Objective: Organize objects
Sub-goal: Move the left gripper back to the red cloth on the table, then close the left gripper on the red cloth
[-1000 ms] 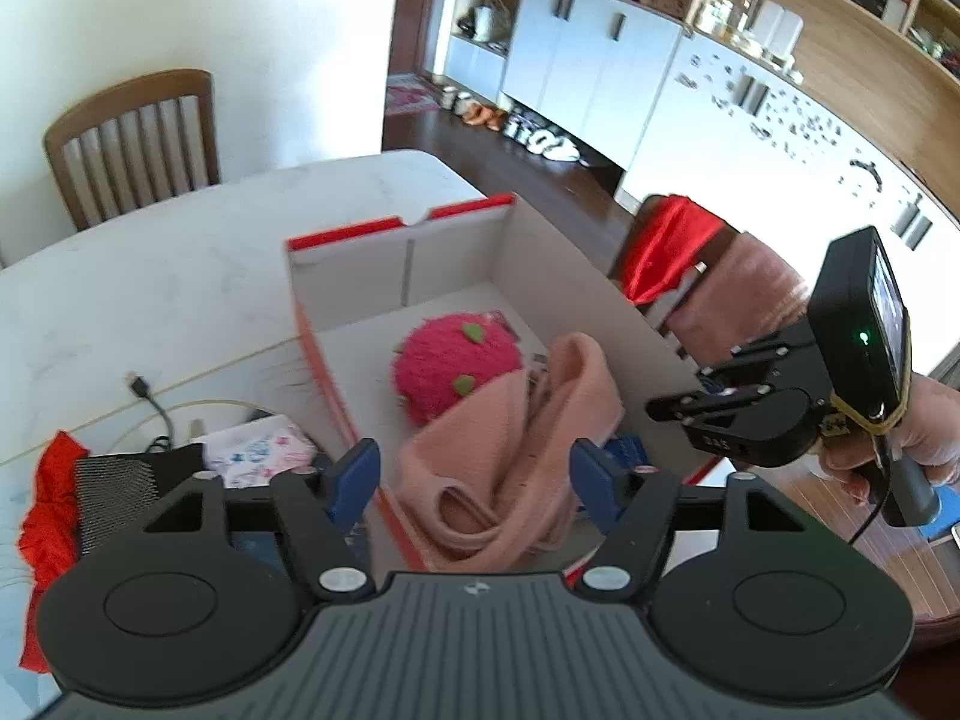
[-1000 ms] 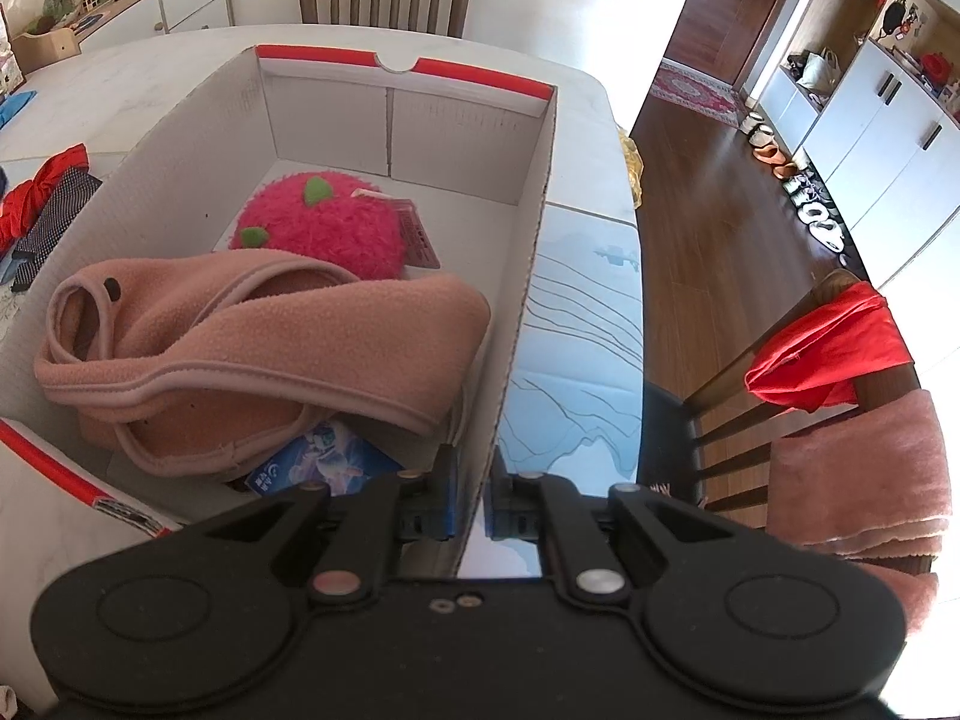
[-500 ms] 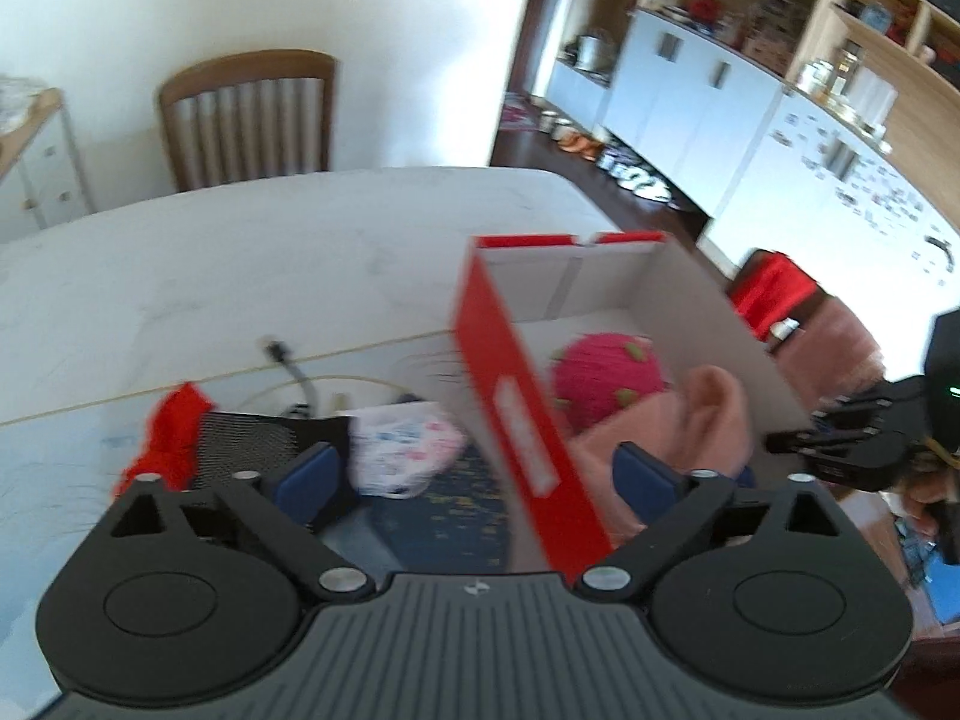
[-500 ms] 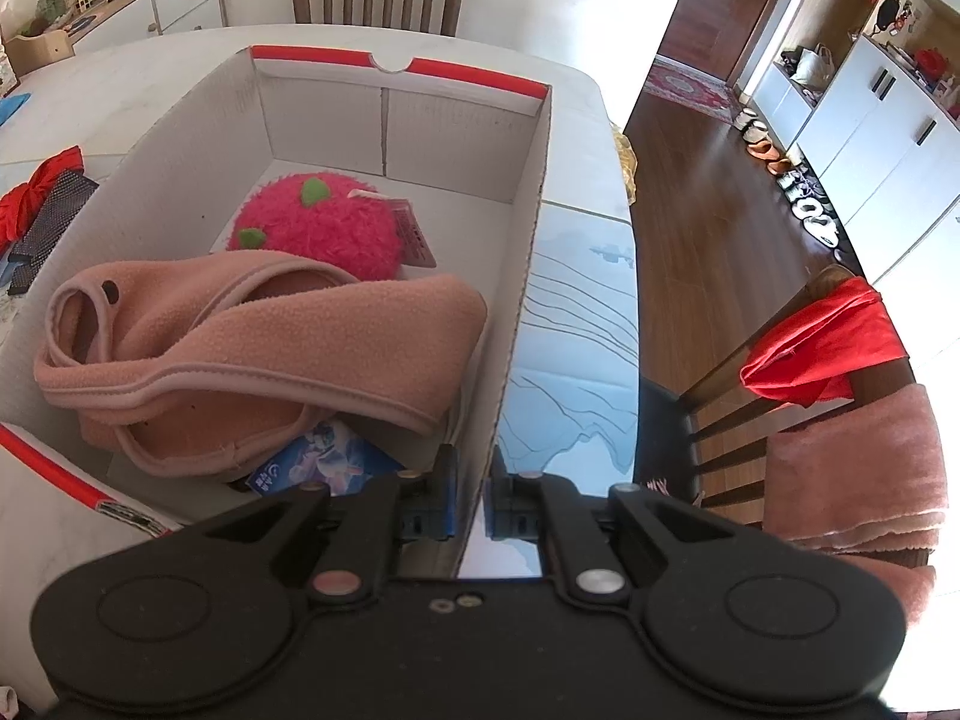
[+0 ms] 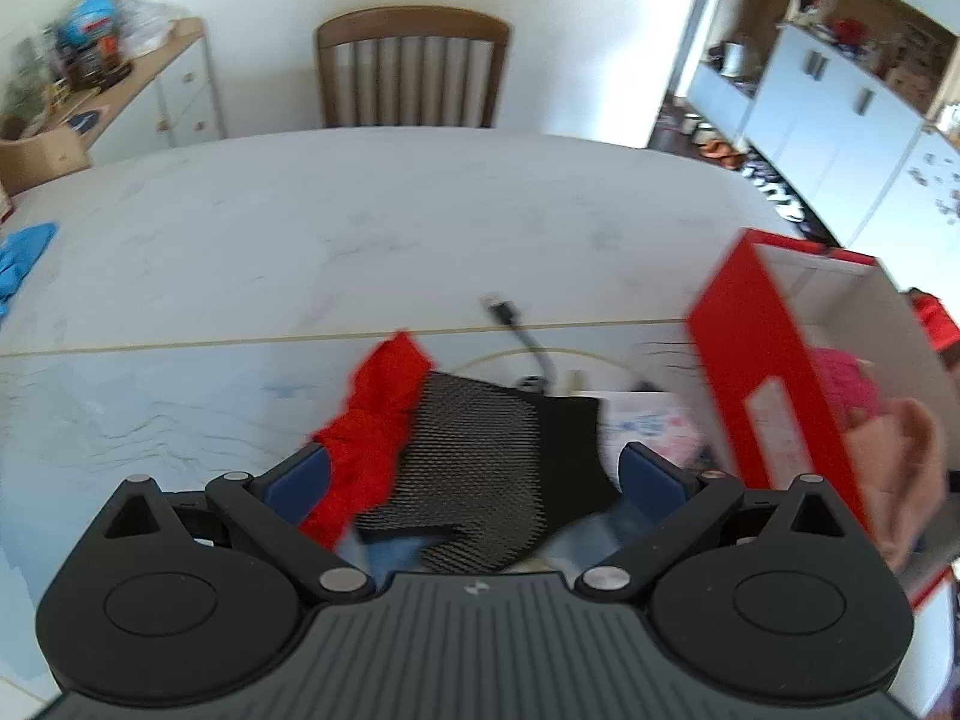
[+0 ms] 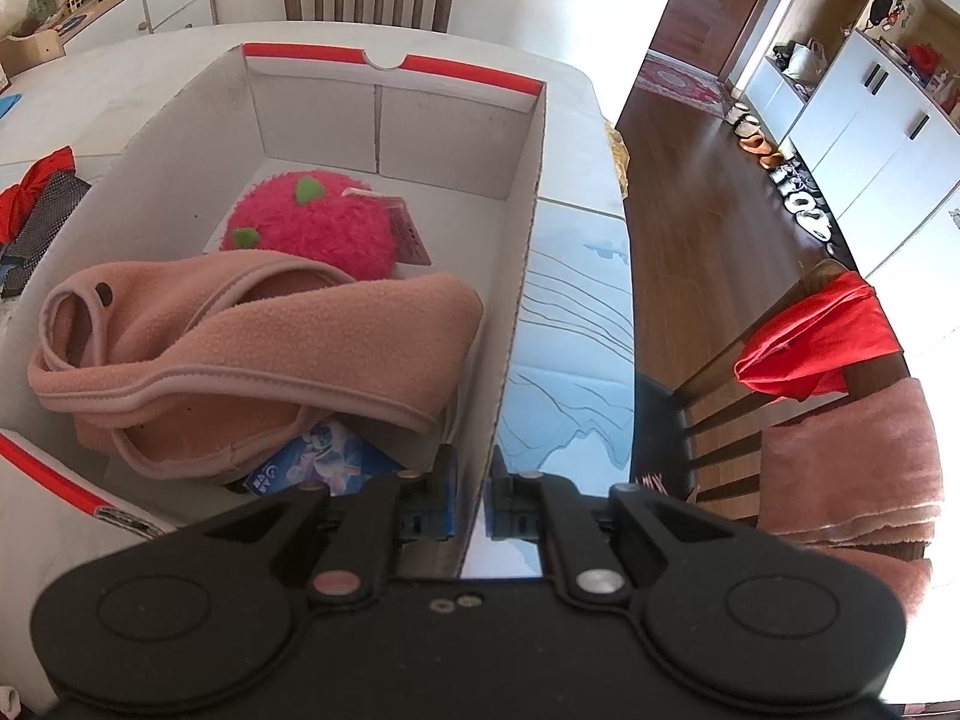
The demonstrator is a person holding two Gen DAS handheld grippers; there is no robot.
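A red-and-white cardboard box (image 6: 522,204) stands on the table and holds a pink plush ball (image 6: 312,228), a pink fleece garment (image 6: 252,354) and a blue packet (image 6: 324,468). My right gripper (image 6: 471,495) is shut on the box's near right wall. My left gripper (image 5: 474,474) is open above a black mesh cloth (image 5: 486,450) and a red cloth (image 5: 372,432) lying left of the box (image 5: 756,372). A floral white cloth (image 5: 648,426) lies beside the box.
A black cable with a plug (image 5: 516,324) lies on the white table (image 5: 360,228). A blue cloth (image 5: 24,252) sits at the far left. Wooden chairs stand behind the table (image 5: 414,66) and at the right with red and pink cloths (image 6: 822,348).
My left gripper has swung left, away from the box, and now hovers over the black and red cloths. My right gripper has stayed shut on the box wall.
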